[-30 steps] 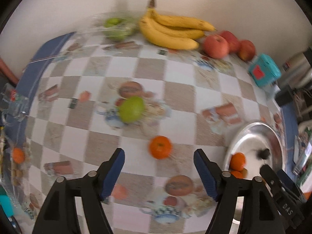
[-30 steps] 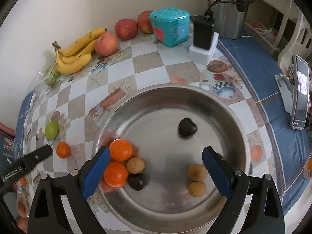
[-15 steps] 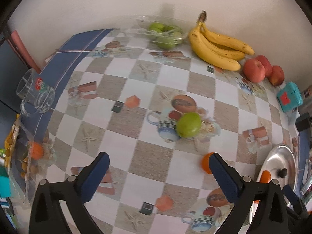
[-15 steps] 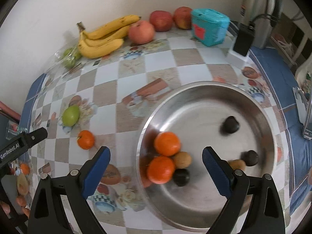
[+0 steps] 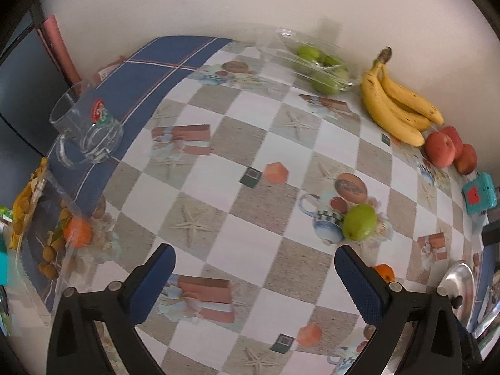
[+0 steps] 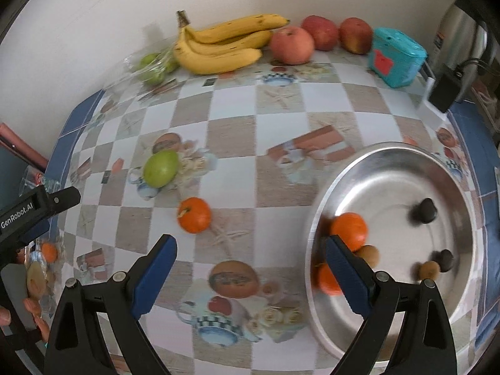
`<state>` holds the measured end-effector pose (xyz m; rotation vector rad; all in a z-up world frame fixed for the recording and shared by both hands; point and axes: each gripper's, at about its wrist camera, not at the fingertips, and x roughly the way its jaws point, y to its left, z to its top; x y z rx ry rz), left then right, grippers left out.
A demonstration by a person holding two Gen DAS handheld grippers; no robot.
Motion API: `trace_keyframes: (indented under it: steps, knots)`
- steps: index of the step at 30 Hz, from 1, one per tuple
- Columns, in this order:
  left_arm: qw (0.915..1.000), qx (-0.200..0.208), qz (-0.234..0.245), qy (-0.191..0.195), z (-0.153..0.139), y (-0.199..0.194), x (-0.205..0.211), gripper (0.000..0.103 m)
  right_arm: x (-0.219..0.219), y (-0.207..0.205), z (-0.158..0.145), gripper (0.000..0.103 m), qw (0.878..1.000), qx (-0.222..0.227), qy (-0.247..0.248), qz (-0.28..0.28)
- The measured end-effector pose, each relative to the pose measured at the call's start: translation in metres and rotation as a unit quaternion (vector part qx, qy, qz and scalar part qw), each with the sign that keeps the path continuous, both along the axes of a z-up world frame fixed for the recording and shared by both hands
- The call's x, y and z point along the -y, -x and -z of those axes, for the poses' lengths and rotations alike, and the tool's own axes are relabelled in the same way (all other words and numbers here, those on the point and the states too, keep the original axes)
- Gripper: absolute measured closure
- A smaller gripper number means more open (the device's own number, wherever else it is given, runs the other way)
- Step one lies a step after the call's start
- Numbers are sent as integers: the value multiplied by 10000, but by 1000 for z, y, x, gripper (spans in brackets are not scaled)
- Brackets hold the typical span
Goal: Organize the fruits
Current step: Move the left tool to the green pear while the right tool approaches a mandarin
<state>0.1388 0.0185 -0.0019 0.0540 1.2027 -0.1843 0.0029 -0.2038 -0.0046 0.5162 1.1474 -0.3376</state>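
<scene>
A loose orange (image 6: 193, 215) lies on the checked tablecloth, with a green pear-like fruit (image 6: 160, 168) just beyond it. My right gripper (image 6: 248, 273) is open and empty, hovering near the orange and left of the steel bowl (image 6: 315, 218), which holds two oranges (image 6: 349, 230) and several small brown and dark fruits. My left gripper (image 5: 254, 279) is open wide and empty over bare cloth. In its view the green fruit (image 5: 359, 222) sits ahead right and the orange (image 5: 385, 272) peeks past the right finger. A clear bag holding an orange (image 5: 76, 232) and small brown fruits lies at the left edge.
Bananas (image 6: 223, 45), three red apples (image 6: 292, 45) and a clear bag of green fruit (image 6: 153, 67) line the wall. A teal box (image 6: 395, 57), a black adapter (image 6: 445, 89) and a kettle stand at the far right. A glass mug (image 5: 86, 125) sits on the blue border.
Both grippers have swept left across the table. The left jaws spread wider; the orange slid from between them to behind the right finger. The bowl shifted from under the right gripper to its right.
</scene>
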Motion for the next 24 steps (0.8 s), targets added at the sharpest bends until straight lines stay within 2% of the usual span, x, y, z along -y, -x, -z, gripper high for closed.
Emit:
trace_keyframes:
  steps: [7,12,19,24]
  knots:
    - [10000,-77,-23,-18,6,-5,-8,0,-22,-17,1,8,9998,54,-72,-183]
    - [9995,-299,100,-50,21,-7,-3,0,-31,-26,7,8,9995,0,-76,-299]
    - [9977,-585,286,-191,46,-8,11,0,-34,-35,28,8,9991,-182,-125,-357]
    - [9969,-638,331,-324,57,-9,21,0,-34,-39,43,8,9986,-330,-234,-342]
